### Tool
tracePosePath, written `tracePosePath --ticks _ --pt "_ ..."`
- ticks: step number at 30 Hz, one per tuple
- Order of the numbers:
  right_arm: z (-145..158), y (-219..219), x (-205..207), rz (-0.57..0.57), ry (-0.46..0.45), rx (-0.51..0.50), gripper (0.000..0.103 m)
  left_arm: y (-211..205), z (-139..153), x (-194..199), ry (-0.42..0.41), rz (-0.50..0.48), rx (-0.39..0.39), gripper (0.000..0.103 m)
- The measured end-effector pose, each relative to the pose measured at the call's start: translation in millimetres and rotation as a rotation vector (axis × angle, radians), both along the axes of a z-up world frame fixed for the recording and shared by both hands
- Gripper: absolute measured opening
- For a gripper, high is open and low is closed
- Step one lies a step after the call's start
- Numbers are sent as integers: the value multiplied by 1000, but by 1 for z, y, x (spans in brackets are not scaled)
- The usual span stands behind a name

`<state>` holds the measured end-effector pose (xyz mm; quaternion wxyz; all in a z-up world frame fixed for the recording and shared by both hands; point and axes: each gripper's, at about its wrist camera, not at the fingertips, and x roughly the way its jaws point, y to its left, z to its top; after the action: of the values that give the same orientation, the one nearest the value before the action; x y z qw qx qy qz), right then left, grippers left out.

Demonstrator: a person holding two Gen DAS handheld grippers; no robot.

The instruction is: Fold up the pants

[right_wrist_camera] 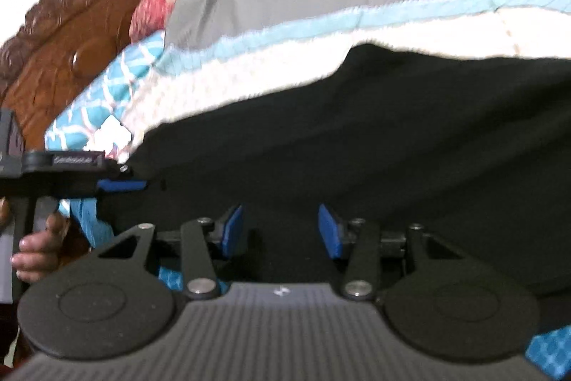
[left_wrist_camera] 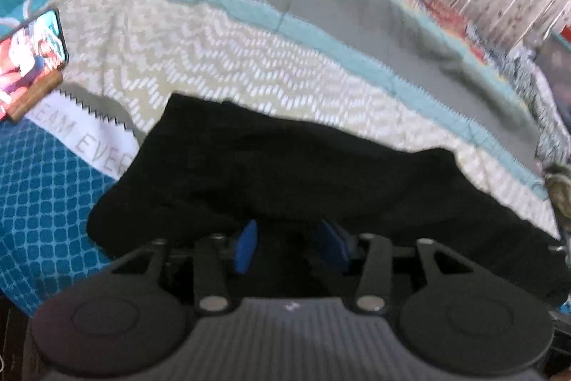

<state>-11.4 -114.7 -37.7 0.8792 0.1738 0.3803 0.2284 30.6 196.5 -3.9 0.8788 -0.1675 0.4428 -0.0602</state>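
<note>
Pants (left_wrist_camera: 285, 174), black, lie spread across the patchwork bedspread (left_wrist_camera: 221, 59) of a bed, near edge towards me, far edge running in an uneven line against the cream zigzag panel. Placement is sound for folding: the garment rests on a broad soft surface with free bedspread beyond it to fold onto.

Left claw (left_wrist_camera: 289, 245): blue pads stand apart, with dark cloth around and between them. Blur and the black-on-black contrast prevent me from confirming contact, so I cannot tell whether it pinches the fabric or merely straddles it. From the right wrist view this same claw enters from the left at the garment's corner, one blue finger (right_wrist_camera: 123, 185) laid level against the hem, which I judge to be a bid for the corner.

Right claw (right_wrist_camera: 282, 231): spread, pads clearly separated, black fabric lying beneath and between them. I see no pad pressing on cloth.

A hand (right_wrist_camera: 37, 245) grips the left handle at the frame's edge. Both claws sit along the near edge, apart from one another; I judge this spacing is meant to lift the edge evenly and carry it over in one fold.

Noted off the work area: a phone (left_wrist_camera: 34, 49) with a lit screen propped on the bedspread, and a carved wooden headboard (right_wrist_camera: 71, 52) behind. Neither obstructs
</note>
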Motion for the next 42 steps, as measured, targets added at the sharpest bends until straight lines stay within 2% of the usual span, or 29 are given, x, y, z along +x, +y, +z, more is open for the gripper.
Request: tracePosePath --ticks 2,5,8,10,12,14,18,21,26,31,36,39,42 --pt "3 -7 -3 -23 -25 5 50 -6 7 -2 -36 -19 -1 47" --pt "1 -15 -5 -50 -27 -4 50 -23 8 2 -41 -65 -7 48" --pt "-12 -23 -1 -99 45 -30 50 -42 -3 6 3 -104 21 49" --pt "-22 -28 2 -116 96 -60 50 -55 -17 9 67 -115 71 49" --pt "-19 -34 1 -119 90 -35 50 -63 -31 10 100 -121 134 49" --pt "-10 -39 -5 -127 58 -45 50 -67 -31 7 82 -128 158 50" --pt "6 -67 -26 -195 -12 -30 50 -61 -24 8 86 -109 109 50" --pt "14 -99 -45 -292 -45 -20 50 -59 -11 6 56 -105 64 51" --pt "20 -156 -75 -497 -92 -10 50 -78 -2 9 7 -168 56 53" --pt "19 -214 -101 -699 -104 16 50 -104 -13 16 53 -226 69 53" --pt "25 -254 -111 -857 -150 -20 50 -119 -24 17 98 -244 104 53" --pt "20 -288 -116 -966 -150 50 52 -123 -27 16 115 -246 127 54" --pt "10 -319 -109 -1042 -94 106 56 -125 -28 15 125 -244 146 54"
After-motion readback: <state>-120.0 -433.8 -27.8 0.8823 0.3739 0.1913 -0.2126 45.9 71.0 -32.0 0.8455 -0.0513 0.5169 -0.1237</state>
